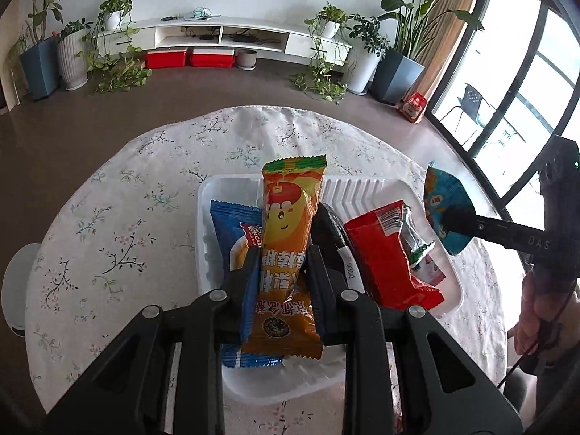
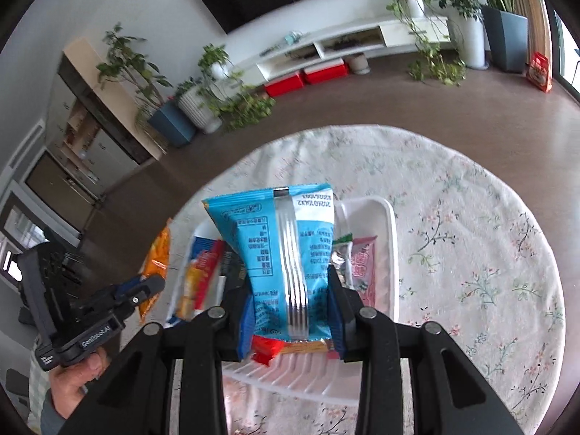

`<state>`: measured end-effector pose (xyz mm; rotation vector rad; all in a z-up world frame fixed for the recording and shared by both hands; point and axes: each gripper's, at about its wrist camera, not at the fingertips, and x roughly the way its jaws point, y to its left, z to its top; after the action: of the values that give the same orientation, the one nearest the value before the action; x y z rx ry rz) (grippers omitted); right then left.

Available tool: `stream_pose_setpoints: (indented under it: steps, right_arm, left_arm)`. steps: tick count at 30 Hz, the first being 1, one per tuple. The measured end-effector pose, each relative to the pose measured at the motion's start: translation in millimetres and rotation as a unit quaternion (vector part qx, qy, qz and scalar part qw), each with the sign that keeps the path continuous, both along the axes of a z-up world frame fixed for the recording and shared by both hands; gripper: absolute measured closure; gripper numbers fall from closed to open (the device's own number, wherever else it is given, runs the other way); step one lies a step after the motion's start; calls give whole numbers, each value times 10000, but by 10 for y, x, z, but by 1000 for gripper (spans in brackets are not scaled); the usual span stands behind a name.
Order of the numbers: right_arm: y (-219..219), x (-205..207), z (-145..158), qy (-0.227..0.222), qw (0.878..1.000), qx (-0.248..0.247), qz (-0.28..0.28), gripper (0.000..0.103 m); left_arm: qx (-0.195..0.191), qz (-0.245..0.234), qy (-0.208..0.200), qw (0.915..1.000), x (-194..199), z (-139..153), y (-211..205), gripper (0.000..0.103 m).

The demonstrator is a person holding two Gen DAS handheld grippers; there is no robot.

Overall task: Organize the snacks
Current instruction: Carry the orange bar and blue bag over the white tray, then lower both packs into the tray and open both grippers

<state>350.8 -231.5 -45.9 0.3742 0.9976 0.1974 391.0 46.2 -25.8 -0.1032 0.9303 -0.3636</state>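
Observation:
My left gripper [image 1: 281, 264] is shut on an orange snack packet [image 1: 286, 239], holding it above the white tray [image 1: 366, 186]. In the tray lie a blue packet [image 1: 232, 228], a black packet [image 1: 331, 239], a red packet [image 1: 384, 253] and a small pink-and-green one [image 1: 422, 253]. My right gripper [image 2: 290, 308] is shut on a light-blue packet [image 2: 275, 239], back side up, over the same tray [image 2: 384, 217]. From the left wrist view that light-blue packet [image 1: 444, 206] hangs at the tray's right edge. The orange packet [image 2: 157, 257] and left gripper [image 2: 145, 290] show at the left of the right wrist view.
The tray sits on a round table with a floral cloth [image 1: 145, 181]. A person's hand [image 2: 72, 377] holds the left gripper's handle. Beyond the table are brown floor, potted plants [image 1: 326, 54], a white TV cabinet [image 1: 224, 32] and red boxes [image 1: 188, 58].

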Motion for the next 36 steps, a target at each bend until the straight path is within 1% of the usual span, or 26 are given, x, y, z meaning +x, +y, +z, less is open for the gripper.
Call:
stream_pose_setpoints:
  steps: [3,8,12,19,27,32,34,35,36]
  right_arm:
    - [-2,46,-160,144,9998,-99,-81,67]
    - [49,78,-325,326,9991,-265,-76,67]
    - [80,86,-370,331,9989,-335,-67,66]
    - [183,106,-438,358,9976,-598,15,65]
    - [234,128,-472,299,9965,-779,85,64]
    - [290,147,-489,239,9953,-927,161,64]
    - [288,141,-472,213,9955,-898,211,62]
    - [278,135,-464,201,9959,-860,206,59]
    - [271,123,-456,193,9961,-844,181,59]
  left_arm:
    - [53,-70,70,9999,99,-149,-70,80]
    - [65,-63,214,9997,178,-405,-139,80]
    - [135,-66,222,9996,220,-472,-173,80]
    - [169,-76,317,9993,265,-604,-238,78]
    - [223,-103,265,9993,311,-654,-246,78]
    - [178,-99,232,9995,274,-640,-231,78]
    - [154,-75,250,9995,262,-633,-224,77]
    - [162,-76,261,9995,269,-631,-227,77]
    - [168,-82,264,9995,246,-619,-225,75]
